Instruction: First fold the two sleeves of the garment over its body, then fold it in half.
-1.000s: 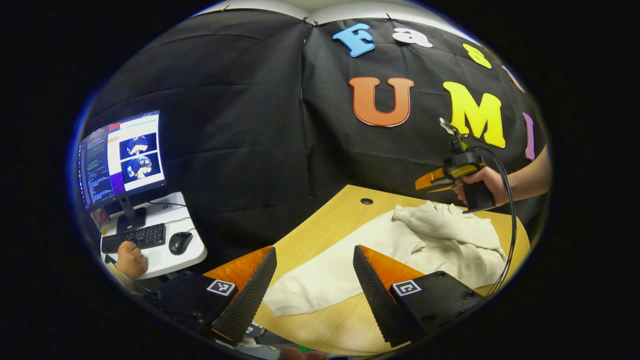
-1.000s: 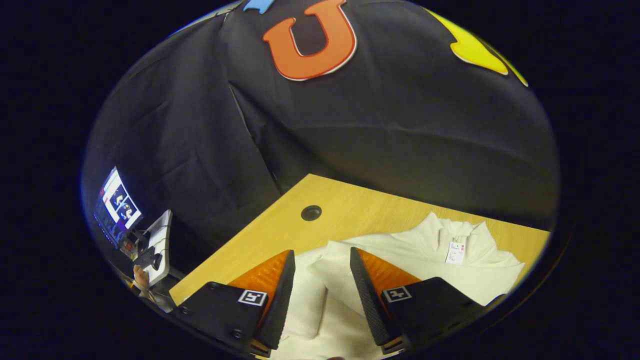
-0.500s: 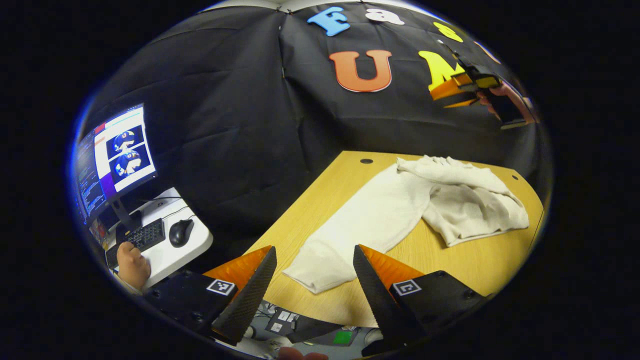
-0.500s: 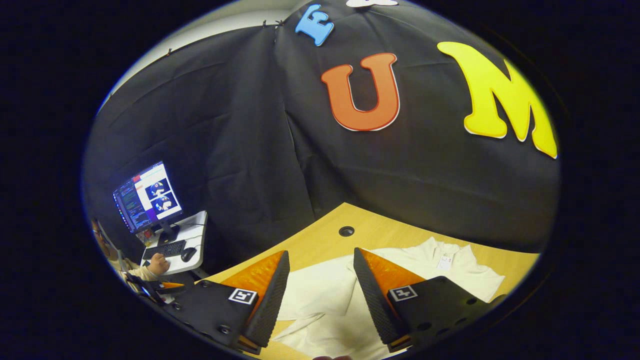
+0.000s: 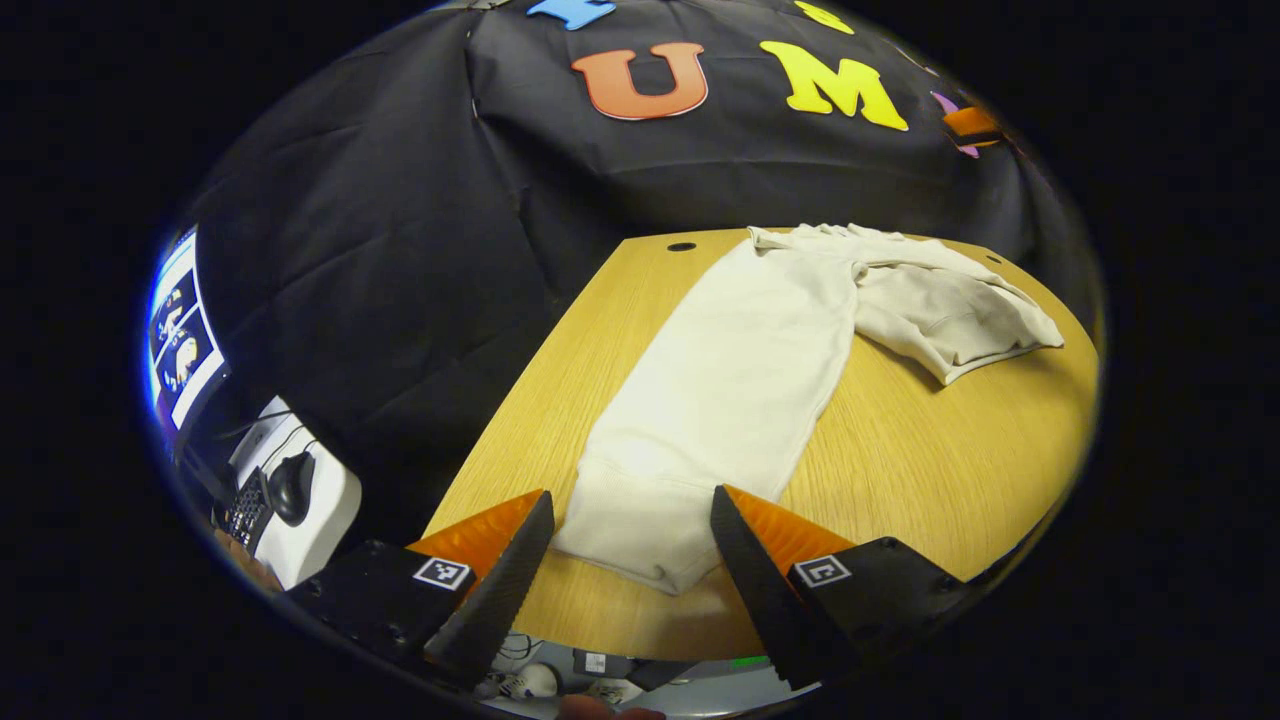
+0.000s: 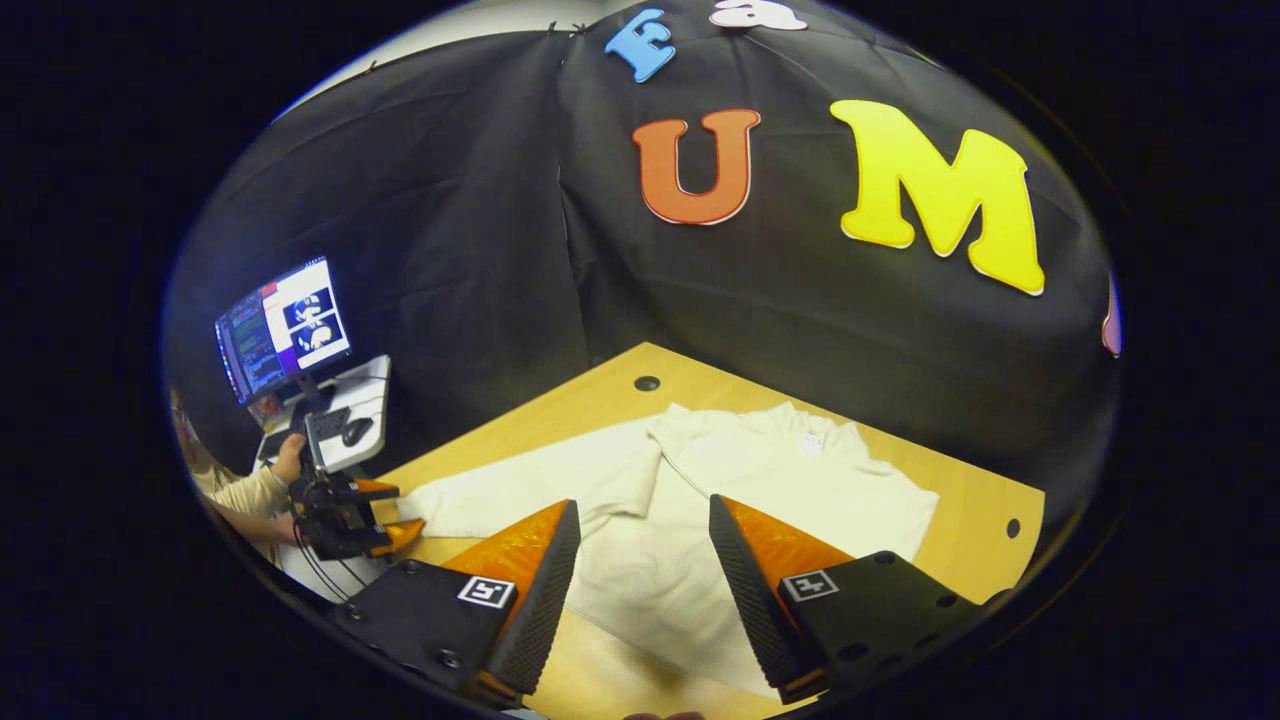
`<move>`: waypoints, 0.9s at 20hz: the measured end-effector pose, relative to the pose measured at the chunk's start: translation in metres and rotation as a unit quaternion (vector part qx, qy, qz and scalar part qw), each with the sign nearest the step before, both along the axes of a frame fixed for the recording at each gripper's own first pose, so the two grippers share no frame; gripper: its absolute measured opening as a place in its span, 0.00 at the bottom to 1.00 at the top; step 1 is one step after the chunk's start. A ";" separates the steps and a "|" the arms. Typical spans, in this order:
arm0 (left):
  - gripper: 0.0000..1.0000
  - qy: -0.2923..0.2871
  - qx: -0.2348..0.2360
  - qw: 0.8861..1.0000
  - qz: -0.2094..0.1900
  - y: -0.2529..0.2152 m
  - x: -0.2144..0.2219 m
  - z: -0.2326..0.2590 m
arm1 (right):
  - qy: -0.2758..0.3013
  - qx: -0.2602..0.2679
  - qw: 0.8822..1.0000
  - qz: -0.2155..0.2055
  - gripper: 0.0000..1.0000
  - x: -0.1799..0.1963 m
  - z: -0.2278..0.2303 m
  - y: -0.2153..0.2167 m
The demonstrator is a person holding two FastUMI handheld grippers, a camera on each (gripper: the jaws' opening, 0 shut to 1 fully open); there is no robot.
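**Now take the outstretched sleeve by its cuff**

Your left hand-held gripper [image 5: 630, 560] hangs wide open, empty, over the sleeve [image 5: 720, 390] cuff at the worktop [image 5: 930, 460] edge. Pinch both layers there, then carry it over the garment [image 6: 760, 480] body. The right gripper view shows the collar; your right hand-held gripper [image 6: 640, 580] is wide too.

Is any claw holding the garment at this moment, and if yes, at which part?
Nothing is held. The left claw is open, with the sleeve cuff lying between its fingers; the right claw is open above the garment.
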State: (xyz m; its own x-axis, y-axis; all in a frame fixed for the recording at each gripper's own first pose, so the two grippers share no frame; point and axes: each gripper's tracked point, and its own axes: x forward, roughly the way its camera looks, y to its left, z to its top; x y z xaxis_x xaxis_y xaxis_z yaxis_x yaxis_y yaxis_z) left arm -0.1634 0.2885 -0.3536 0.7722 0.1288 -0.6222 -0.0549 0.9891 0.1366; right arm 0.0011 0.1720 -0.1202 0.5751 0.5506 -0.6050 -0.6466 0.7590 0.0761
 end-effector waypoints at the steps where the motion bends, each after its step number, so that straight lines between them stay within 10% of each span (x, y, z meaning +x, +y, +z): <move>1: 0.98 0.001 -0.019 1.000 0.001 -0.003 -0.002 -0.002 | 0.002 -0.001 1.000 -0.002 0.82 -0.009 0.002 -0.003; 6: 0.77 0.017 -0.062 0.998 0.017 -0.005 -0.001 -0.010 | 0.015 0.011 1.000 -0.015 0.77 -0.029 0.010 -0.009; 11: 0.16 0.023 -0.062 0.998 0.018 -0.008 0.005 -0.002 | 0.006 0.006 1.000 -0.016 0.82 -0.044 0.011 -0.018; 18: 0.05 0.025 -0.127 0.991 0.042 -0.012 0.007 0.008 | 0.005 0.010 1.000 -0.010 0.82 -0.058 0.015 -0.031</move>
